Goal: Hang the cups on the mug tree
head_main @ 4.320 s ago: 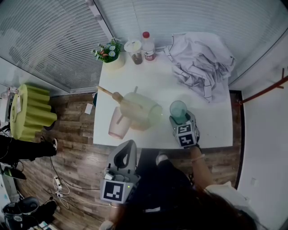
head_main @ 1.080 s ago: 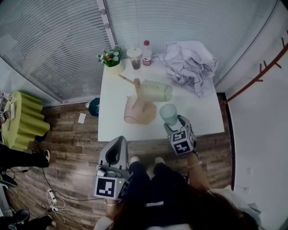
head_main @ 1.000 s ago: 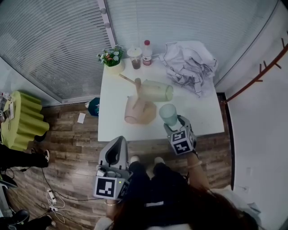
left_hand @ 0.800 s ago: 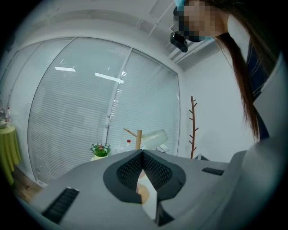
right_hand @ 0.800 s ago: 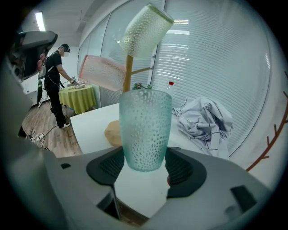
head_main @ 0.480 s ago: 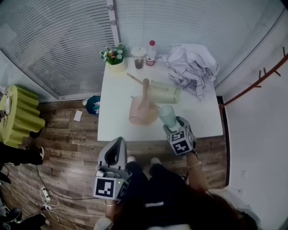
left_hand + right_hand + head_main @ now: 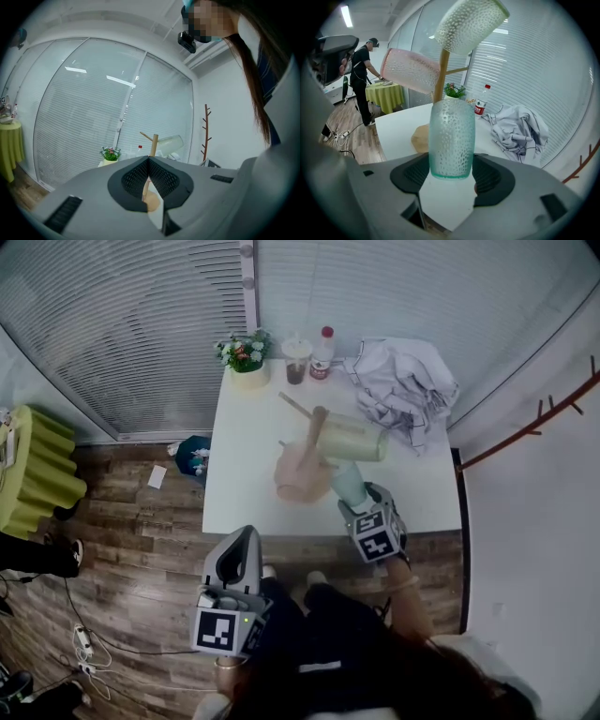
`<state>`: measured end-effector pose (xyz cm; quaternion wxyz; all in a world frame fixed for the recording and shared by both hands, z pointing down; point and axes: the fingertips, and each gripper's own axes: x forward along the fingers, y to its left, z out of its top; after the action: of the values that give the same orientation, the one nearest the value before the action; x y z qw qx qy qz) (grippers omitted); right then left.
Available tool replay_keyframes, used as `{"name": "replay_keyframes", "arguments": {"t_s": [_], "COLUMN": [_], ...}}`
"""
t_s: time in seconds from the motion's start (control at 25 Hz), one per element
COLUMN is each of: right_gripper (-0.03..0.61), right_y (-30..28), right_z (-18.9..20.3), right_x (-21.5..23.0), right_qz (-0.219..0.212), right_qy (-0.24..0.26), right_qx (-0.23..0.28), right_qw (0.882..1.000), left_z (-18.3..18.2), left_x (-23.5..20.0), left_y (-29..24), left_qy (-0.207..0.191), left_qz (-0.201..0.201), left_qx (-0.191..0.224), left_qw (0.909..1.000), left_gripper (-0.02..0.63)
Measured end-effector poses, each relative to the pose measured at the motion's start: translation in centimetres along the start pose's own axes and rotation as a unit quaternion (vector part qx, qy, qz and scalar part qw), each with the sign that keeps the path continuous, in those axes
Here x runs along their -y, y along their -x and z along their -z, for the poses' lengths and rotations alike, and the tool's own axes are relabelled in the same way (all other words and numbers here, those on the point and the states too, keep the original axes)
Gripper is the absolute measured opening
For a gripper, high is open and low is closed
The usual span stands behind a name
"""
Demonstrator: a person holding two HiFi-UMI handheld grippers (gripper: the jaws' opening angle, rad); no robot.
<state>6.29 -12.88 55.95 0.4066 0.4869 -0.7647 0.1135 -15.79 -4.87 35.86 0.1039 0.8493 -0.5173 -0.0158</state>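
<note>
A wooden mug tree (image 7: pixel 315 432) stands on the white table (image 7: pixel 244 427). A pink cup (image 7: pixel 298 480) and a pale yellow-green cup (image 7: pixel 354 440) hang on it. My right gripper (image 7: pixel 359 505) is shut on a teal dimpled cup (image 7: pixel 348 484), held upright at the table's near edge, just right of the tree's base. In the right gripper view the teal cup (image 7: pixel 451 138) fills the gap in the right gripper (image 7: pixel 451 176), with the tree's pole (image 7: pixel 442 75) behind it. My left gripper (image 7: pixel 242 545) hangs off the table over the floor. In its own view the left gripper (image 7: pixel 148 161) is shut and empty.
A crumpled white garment (image 7: pixel 405 381) lies at the table's far right. A flower pot (image 7: pixel 247 357), a drink cup (image 7: pixel 297 357) and a red-capped bottle (image 7: pixel 323 351) line the far edge. A coat rack (image 7: pixel 534 427) stands to the right. A person (image 7: pixel 363 63) stands by a green-clothed table (image 7: pixel 386 93).
The head view has shifted, so the table sits higher and the tree leans differently. My right gripper still holds the teal cup beside the tree. The left gripper has drifted slightly.
</note>
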Motion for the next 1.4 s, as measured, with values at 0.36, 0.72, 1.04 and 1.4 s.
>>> {"name": "replay_keyframes", "arguments": {"t_s": [0.36,0.72,1.04,1.4], "right_gripper": [0.295,0.295,0.293,0.288], "right_y": [-0.3,-0.6,-0.8,-1.0], "right_z": [-0.8,-1.4,-2.0,-2.9], "right_x": [-0.2,0.1,0.3,0.1], "right_qz": [-0.004,0.003,0.007,0.003], "right_qy": [-0.001,0.019,0.046,0.054], "right_qx": [-0.016,-0.029,-0.034,-0.031], "right_qw": [1.000,0.999,0.998,0.998], "left_z": [0.9,1.2,1.5,2.3], "left_x": [-1.3,-2.1,-2.8,-3.1], "left_y": [0.4,0.4,0.2,0.3], "left_qy": [0.014,0.018,0.020,0.019], "left_qz": [-0.006,-0.009,-0.012,-0.012], "left_qx": [0.000,0.008,-0.003,-0.019], "left_qw": [0.9999,0.9998,0.9997,0.9996], "left_gripper": [0.002,0.002,0.002,0.002]}}
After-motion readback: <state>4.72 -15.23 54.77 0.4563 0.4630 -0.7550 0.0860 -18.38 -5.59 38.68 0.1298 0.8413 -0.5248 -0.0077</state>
